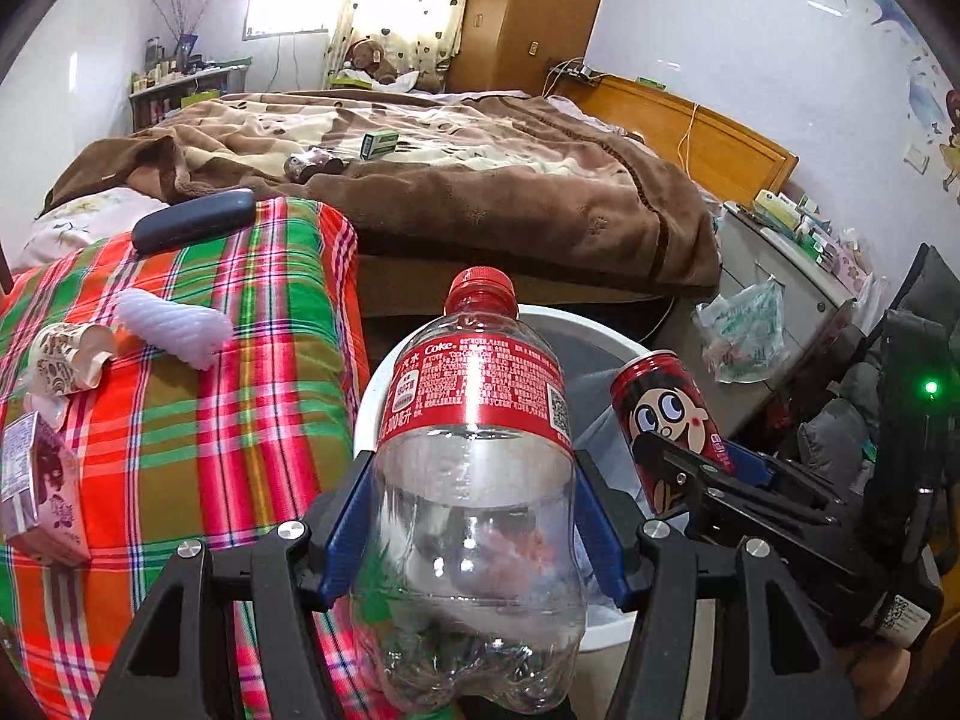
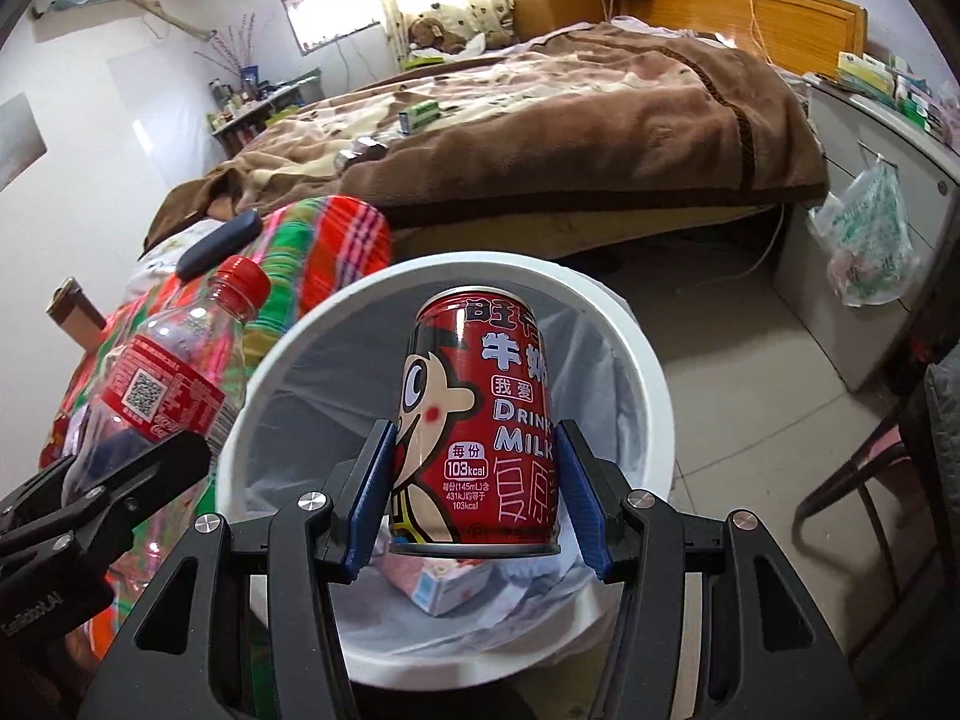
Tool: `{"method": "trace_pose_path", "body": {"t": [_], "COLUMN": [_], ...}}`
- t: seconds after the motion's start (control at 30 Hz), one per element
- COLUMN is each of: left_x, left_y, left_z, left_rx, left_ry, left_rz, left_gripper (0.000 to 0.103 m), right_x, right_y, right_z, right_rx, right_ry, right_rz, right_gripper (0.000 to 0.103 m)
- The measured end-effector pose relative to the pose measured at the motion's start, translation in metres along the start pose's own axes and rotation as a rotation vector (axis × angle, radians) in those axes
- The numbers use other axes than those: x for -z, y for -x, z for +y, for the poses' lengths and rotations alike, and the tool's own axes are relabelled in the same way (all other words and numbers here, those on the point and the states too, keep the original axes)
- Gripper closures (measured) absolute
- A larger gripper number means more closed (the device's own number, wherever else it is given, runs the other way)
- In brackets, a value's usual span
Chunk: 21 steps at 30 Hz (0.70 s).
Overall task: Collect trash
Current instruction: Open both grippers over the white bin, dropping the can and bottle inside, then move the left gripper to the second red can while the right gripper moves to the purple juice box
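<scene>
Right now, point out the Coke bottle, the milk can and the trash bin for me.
Coke bottle (image 1: 477,384), left wrist view, on its red label.
Milk can (image 2: 480,414), right wrist view, on its printed side.
Trash bin (image 2: 651,372), right wrist view, on its white rim.

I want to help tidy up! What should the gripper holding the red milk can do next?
Probably open and let go. The right gripper holds the red milk can right above the white bin, which already has a carton inside, so the can should drop in.
</scene>
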State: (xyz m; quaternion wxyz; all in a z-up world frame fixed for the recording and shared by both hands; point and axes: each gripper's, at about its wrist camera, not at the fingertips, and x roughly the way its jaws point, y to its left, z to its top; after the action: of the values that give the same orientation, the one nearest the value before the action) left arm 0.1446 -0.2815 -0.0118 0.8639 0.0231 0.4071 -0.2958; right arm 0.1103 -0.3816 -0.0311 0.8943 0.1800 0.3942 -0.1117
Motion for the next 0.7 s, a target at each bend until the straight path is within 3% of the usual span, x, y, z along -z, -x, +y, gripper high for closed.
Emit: {"method": "trace_pose_path", "body": {"t": [0.13,0.23,0.7], "left_x": [-0.002,-0.003,0.000], "left_y": [-0.005,-0.005,0.024], "left_z": [-0.003,-0.002,0.010], "left_rx": [0.005,-0.015,-0.034], "left_ry": [-0.013,-0.010,0.013], "left_rz": [0.007,0.002,-0.043], "left_gripper": [0.039,0.033,0.033], "right_x": [0.003,0.004,0.004], "right_y": [-0.002,0.003,0.018], "right_z": [-0.003,-0.005,0.007], "right_rx": [0.016,0.028,0.002], "right_ry": [0.016,0.010,0.019], "right_rz": [0.020,-0.003,-0.043], "right_gripper": [0.048,0.041,0.041]}}
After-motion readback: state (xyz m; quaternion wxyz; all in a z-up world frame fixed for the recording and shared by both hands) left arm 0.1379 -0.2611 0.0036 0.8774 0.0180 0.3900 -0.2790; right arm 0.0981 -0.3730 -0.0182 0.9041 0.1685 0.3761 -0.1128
